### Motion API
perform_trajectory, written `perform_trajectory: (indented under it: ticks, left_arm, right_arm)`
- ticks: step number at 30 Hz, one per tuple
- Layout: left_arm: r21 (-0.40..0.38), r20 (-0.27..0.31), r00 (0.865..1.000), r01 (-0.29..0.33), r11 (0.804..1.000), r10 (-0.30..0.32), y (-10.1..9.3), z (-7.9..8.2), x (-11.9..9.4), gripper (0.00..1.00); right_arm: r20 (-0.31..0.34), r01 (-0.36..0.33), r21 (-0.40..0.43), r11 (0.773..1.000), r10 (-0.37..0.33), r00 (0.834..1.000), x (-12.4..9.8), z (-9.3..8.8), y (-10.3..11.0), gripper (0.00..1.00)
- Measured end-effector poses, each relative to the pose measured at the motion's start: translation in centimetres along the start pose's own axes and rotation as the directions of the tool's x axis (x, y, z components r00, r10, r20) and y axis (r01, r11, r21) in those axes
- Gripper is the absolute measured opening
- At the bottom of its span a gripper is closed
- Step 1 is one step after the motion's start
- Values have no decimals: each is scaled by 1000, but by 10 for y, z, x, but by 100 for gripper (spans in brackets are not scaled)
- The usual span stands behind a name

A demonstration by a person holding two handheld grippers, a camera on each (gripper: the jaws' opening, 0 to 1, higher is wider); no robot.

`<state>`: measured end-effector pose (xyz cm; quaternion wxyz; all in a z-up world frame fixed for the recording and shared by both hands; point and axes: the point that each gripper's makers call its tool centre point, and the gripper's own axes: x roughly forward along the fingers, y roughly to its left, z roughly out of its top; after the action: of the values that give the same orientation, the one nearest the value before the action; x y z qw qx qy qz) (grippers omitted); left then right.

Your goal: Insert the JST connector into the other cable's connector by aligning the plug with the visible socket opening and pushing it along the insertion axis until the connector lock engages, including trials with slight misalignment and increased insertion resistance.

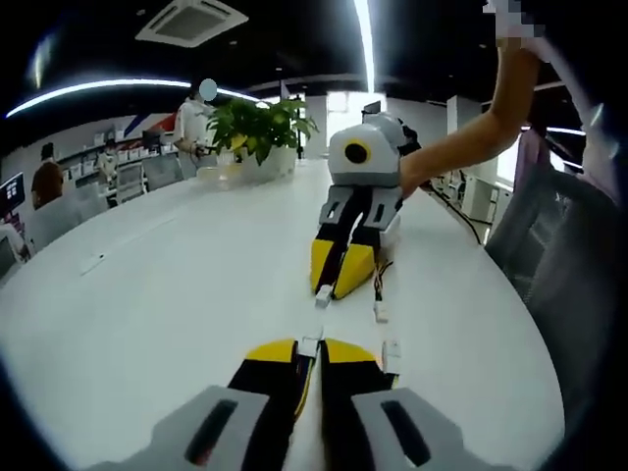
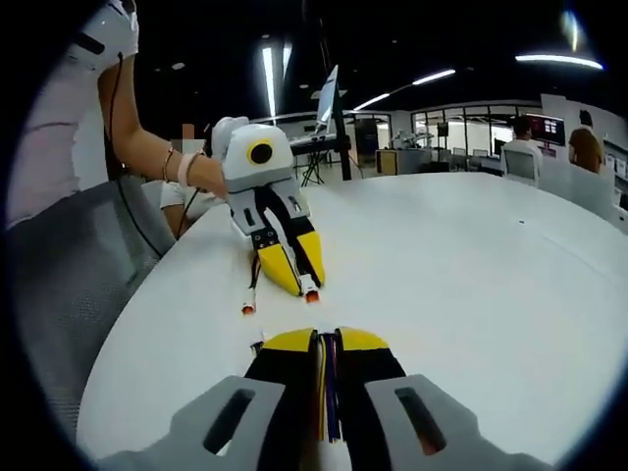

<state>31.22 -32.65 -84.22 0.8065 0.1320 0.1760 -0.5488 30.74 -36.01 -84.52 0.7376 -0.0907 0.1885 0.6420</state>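
While the white table [image 1: 177,294] spread wide under both cameras, a potted plant [image 1: 257,126] stood toward its far edge at eleven o'clock in the left gripper view. A person's forearm [image 1: 471,137] reached down from one o'clock to the right gripper [image 1: 332,290], which lay tipped low on the table, jaws clamped on a white connector [image 1: 323,295]. The left gripper [image 1: 312,345] pointed at it from six o'clock, jaws together on its own white plug [image 1: 310,344]. Two loose connector ends [image 1: 381,314] lay just beside, at four o'clock of the right gripper. In the right gripper view, thin coloured wires [image 2: 327,392] ran between the closed jaws.
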Motion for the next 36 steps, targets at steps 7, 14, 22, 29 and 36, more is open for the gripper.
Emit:
perform_trajectory:
  ticks: [7, 14, 22, 29, 36]
  left_arm:
    - [-12, 21, 1000, 5, 1000, -5, -1, 0, 0, 1]
    - [-21, 31, 999, 20, 1000, -19, 0, 0, 1, 0]
    - [-28, 28, 999, 41, 999, -40, 1, -1, 0, 0]
    - [-16, 31, 998, 58, 998, -58, 1, 7, -9, 0]
    - [14, 43, 997, 69, 997, -70, 2, 22, -18, 0]
  right_arm:
    - [0, 6, -9, 1000, -6, 1000, 0, 0, -2, 4]
    - [-4, 5, -22, 1000, -5, 1000, 0, 0, -3, 4]
    - [-7, -12, -35, 999, 12, 1000, -1, 3, 0, 4]
    - [20, -26, -53, 998, 27, 999, -6, 21, 3, 4]
    - [34, -55, -86, 995, 58, 998, -10, 39, 6, 4]
